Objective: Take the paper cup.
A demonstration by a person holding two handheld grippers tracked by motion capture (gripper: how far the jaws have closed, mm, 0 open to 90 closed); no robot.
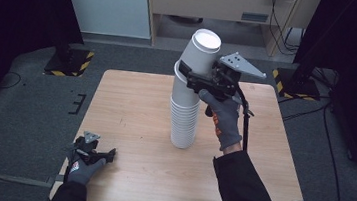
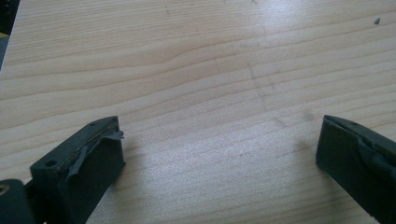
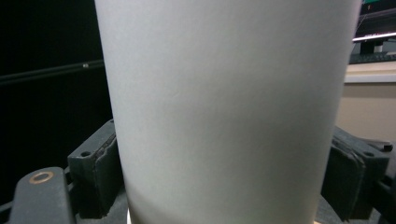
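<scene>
Left gripper [image 1: 108, 154] spread apart over table [image 1: 135, 106], right gripper [image 1: 185, 73] clamped on tilted top cup [image 1: 198, 57] above stack [image 1: 183, 123]

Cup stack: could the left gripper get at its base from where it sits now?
Probably yes. The left gripper rests open at the table's near-left corner, with bare wood between it and the cup stack.
</scene>
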